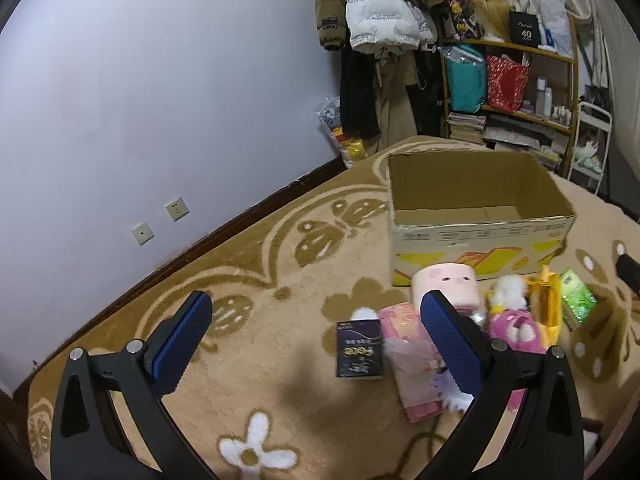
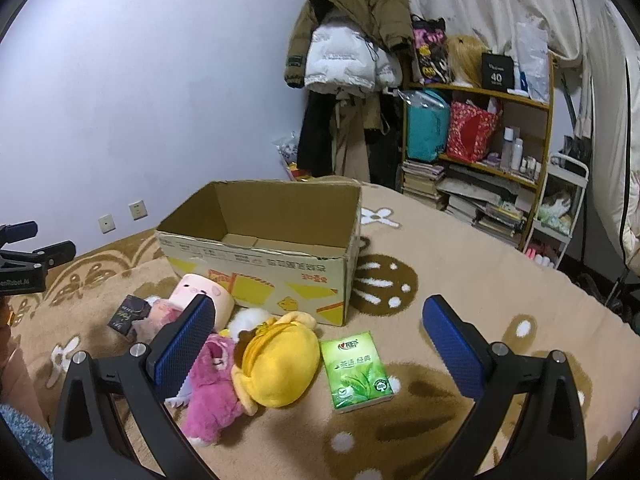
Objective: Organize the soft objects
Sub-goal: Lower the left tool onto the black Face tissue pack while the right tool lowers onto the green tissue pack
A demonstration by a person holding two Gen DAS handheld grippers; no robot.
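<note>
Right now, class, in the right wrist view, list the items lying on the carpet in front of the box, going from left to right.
Small black box → pink fluffy plush toy → yellow plush toy → green tissue pack.

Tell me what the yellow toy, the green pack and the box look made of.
Yellow toy: plush fabric, matte and fuzzy, bulging softly. Green pack: glossy plastic film, shiny highlights, probably tissues. Box: corrugated cardboard, brown matte inside, printed outside, its top edge ragged.

One cardboard box (image 2: 256,264), three tissue packs (image 2: 358,372), four plush toys (image 2: 280,364)
</note>
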